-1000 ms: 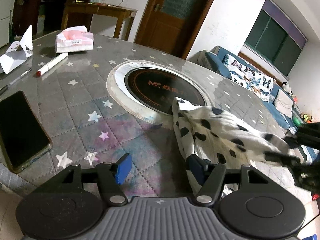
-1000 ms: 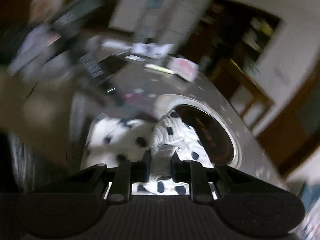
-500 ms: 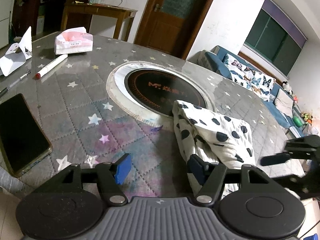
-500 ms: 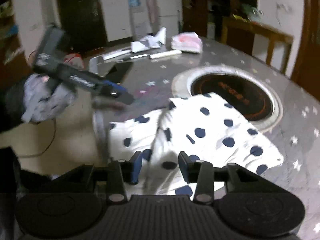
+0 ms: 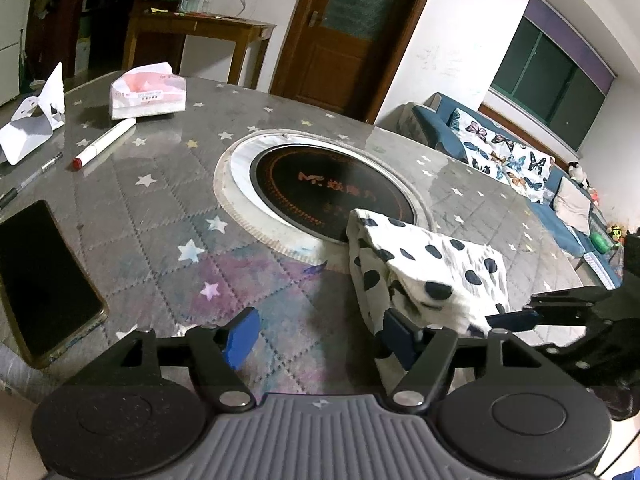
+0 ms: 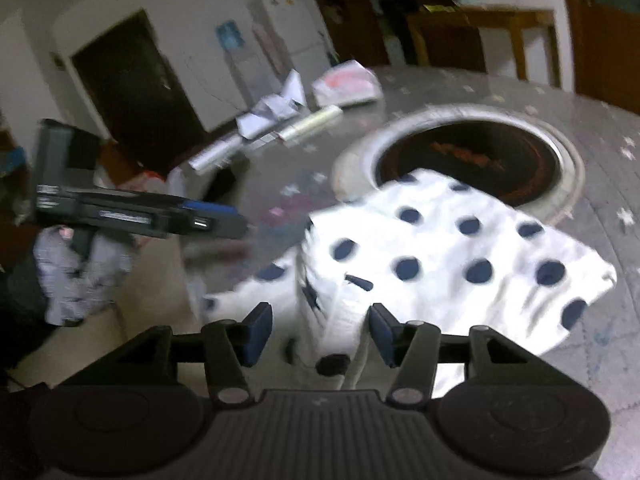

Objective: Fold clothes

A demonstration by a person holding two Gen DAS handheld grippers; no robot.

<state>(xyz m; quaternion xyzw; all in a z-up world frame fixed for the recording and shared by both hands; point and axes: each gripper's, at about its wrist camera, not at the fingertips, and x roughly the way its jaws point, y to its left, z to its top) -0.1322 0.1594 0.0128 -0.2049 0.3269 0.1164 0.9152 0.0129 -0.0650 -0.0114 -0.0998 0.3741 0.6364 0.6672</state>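
Note:
A white garment with dark polka dots [image 5: 424, 268] lies folded on the round grey table [image 5: 160, 208], one corner over the edge of the inset cooktop [image 5: 332, 192]. It also fills the middle of the right wrist view [image 6: 440, 248]. My left gripper [image 5: 320, 336] is open and empty, low at the near table edge, its right pad beside the garment's near edge. My right gripper [image 6: 316, 336] is open over the garment's near fold, not gripping it. The right gripper also shows from the side in the left wrist view [image 5: 560, 312]. The left gripper shows in the right wrist view [image 6: 140, 216].
A black phone [image 5: 40, 280] lies at the near left. A marker [image 5: 104, 142], a pen [image 5: 32, 178], crumpled paper [image 5: 32, 120] and a tissue pack [image 5: 148, 94] sit at the far left. A sofa [image 5: 520, 168] stands beyond the table on the right.
My right gripper let go of the garment, opened and drew back. The garment settled into a flat fold on the table. My left gripper barely moved.

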